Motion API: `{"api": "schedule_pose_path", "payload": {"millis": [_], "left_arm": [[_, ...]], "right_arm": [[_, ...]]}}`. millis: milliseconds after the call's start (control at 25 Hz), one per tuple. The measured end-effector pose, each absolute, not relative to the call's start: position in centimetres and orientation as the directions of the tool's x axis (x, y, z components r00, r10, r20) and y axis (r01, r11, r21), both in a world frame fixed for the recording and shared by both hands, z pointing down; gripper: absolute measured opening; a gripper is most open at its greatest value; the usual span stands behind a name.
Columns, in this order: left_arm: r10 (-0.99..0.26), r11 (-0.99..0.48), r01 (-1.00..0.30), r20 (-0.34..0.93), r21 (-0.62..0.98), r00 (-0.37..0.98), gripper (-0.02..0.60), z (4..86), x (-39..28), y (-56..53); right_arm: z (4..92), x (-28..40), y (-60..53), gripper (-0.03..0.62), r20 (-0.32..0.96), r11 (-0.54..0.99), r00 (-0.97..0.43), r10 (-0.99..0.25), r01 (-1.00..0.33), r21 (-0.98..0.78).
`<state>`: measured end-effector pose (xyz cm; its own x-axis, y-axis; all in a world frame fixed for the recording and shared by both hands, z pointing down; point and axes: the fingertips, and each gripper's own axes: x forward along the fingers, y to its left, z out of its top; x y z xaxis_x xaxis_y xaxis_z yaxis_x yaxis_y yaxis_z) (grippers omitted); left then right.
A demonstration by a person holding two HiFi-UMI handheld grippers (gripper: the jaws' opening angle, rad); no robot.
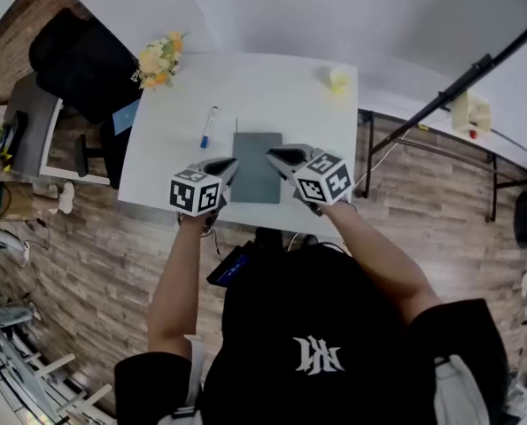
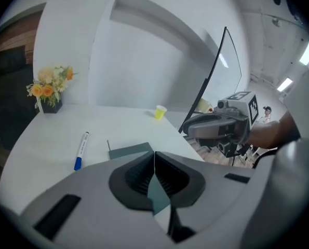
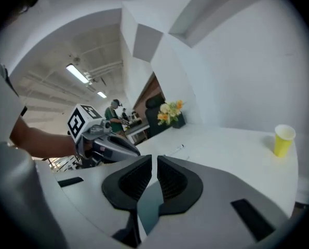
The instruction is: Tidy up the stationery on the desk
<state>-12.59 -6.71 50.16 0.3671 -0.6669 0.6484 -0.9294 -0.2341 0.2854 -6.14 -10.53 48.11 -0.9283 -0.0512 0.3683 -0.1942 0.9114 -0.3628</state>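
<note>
Flowers [image 1: 159, 60] fill the desk's [image 1: 272, 91] far-left corner. The pen [image 1: 208, 127] lies left of centre. It looks light, stiff and round, so it may roll; pinch it across mid-barrel. The left claw [image 1: 228, 166] is closed and empty, above the near edge. Beside it the notebook [image 1: 256, 168] lies flat near that edge. It is thin and flush with the top, so probably best slid to the edge and pinched at a corner. The right claw [image 1: 276, 156] is all but closed on nothing. The cup [image 1: 338, 79], far right, looks easily tipped. All 4 things sit well apart, leaving bare desk between.
</note>
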Motion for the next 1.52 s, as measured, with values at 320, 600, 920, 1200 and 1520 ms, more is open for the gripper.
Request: {"api": "schedule_pose_path", "payload": {"millis": [320,600,920,1200,1520], "left_arm": [[-0.838,-0.217,-0.946,0.452,0.239,0.306,0.003,43.1,-11.0,-3.0],[-0.921,-0.253,-0.945,0.246,0.208,0.301,0.003,39.7,-9.6,0.2],[-0.927,-0.273,-0.937,0.2,0.218,0.316,0.003,39.6,-8.7,1.6],[-0.915,-0.319,-0.916,0.175,0.244,0.365,0.003,38.9,-10.7,0.7],[-0.925,-0.301,-0.921,0.158,0.248,0.345,0.003,38.9,-19.5,-1.9]], "right_arm": [[37.8,-6.3,-6.8,0.048,0.089,0.985,-0.995,0.038,0.022,-0.173],[34.9,-5.0,-5.6,0.049,0.001,0.993,-0.999,0.05,0.05,-0.111],[35.7,-4.8,-4.2,0.049,0.035,0.995,-0.996,0.084,0.082,-0.052],[37.9,-6.9,-5.6,0.051,0.142,0.995,-0.987,0.072,0.062,-0.073],[40.2,-13.7,-8.6,0.051,0.227,0.991,-0.973,0.046,0.017,-0.131]]}}
